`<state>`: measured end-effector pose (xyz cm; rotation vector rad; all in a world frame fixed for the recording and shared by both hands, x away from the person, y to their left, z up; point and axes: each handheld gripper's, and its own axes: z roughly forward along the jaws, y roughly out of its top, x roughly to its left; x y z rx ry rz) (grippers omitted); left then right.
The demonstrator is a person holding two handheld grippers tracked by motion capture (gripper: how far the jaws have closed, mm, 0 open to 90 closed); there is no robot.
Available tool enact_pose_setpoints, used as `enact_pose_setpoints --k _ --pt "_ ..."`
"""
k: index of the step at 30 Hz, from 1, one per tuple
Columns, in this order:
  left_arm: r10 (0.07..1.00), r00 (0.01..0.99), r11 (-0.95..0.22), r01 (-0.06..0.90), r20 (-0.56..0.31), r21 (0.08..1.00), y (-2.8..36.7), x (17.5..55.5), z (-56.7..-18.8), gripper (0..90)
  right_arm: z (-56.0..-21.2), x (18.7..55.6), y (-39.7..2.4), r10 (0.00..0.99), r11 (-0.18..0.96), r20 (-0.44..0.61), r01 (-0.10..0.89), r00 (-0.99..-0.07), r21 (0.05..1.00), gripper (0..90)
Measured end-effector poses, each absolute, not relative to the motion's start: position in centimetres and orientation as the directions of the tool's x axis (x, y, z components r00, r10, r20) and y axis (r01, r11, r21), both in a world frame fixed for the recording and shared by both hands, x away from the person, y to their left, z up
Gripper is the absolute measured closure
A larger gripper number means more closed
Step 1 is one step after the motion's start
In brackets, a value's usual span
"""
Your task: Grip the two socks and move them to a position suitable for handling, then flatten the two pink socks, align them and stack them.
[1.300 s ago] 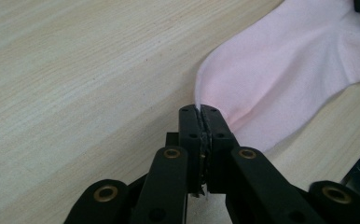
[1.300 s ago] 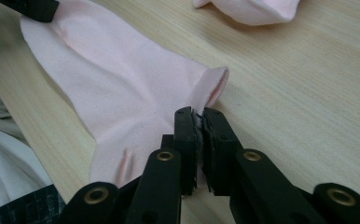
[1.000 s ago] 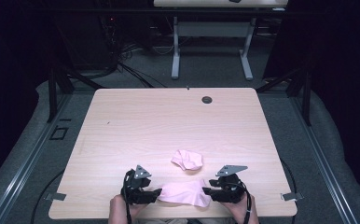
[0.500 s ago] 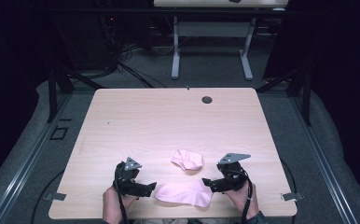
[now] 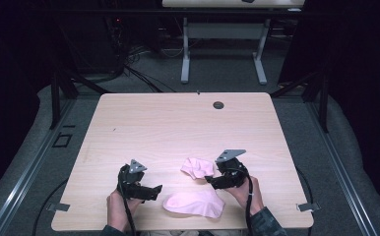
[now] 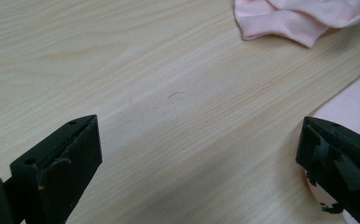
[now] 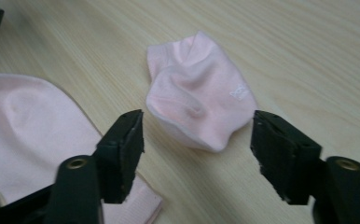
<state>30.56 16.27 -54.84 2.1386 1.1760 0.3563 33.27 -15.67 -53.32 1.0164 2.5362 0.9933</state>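
**Both grippers apart over two pink socks at the near edge of the desk**

I see a pale wood-grain desk (image 5: 188,128) with two pink fabric socks near its front edge. The flat, spread-out pink sock (image 5: 195,204) lies closest to me, between my two hands. The smaller crumpled pink sock (image 5: 197,167) sits just behind it and slightly to the right, a strip of bare desk between them.

My left gripper (image 5: 151,191) rests low at the desk, left of the flat sock, with its jaws wide apart and nothing between them. In the left gripper view its jaws frame bare wood, and the flat sock's edge (image 6: 355,105) reaches in beside the right-hand jaw. The crumpled sock (image 6: 299,18) shows at the top there.

My right gripper (image 5: 212,179) points left toward the crumpled sock, jaws also spread apart. In the right gripper view the crumpled sock (image 7: 199,102) lies just ahead of the open jaws, not clamped, and the flat sock (image 7: 33,135) lies beside and under the left-hand jaw.

A small dark round grommet (image 5: 218,104) sits near the desk's far edge.
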Motion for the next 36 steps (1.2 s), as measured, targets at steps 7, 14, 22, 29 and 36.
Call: enact_pose_setpoints --k 7,14,22,29,36 --pt "0.823 0.566 -0.395 0.638 -0.055 0.661 16.3 30.6 -54.5 0.2 -55.4 34.9 -14.9 0.667 0.577 0.029 0.541 -0.745 0.612 57.9" --pt "0.823 0.565 -0.394 0.643 -0.059 0.657 16.4 30.7 -54.6 0.2 -56.1 35.1 -14.9 0.664 0.581 0.045 0.552 -0.747 0.598 85.3" --pt "0.812 0.581 -0.403 0.632 -0.061 0.661 15.7 30.9 -54.1 0.7 -54.6 34.6 -15.7 0.662 0.501 0.127 0.562 -0.739 0.658 88.3" --pt "0.793 0.606 -0.429 0.628 -0.062 0.650 14.3 31.4 -54.0 3.3 -53.3 33.8 -15.9 0.650 0.445 0.178 0.559 -0.739 0.700 88.3" --pt "0.785 0.617 -0.446 0.632 -0.064 0.634 13.4 32.2 -54.1 8.4 -54.7 33.3 -13.9 0.615 0.491 0.223 0.589 -0.756 0.642 72.5"
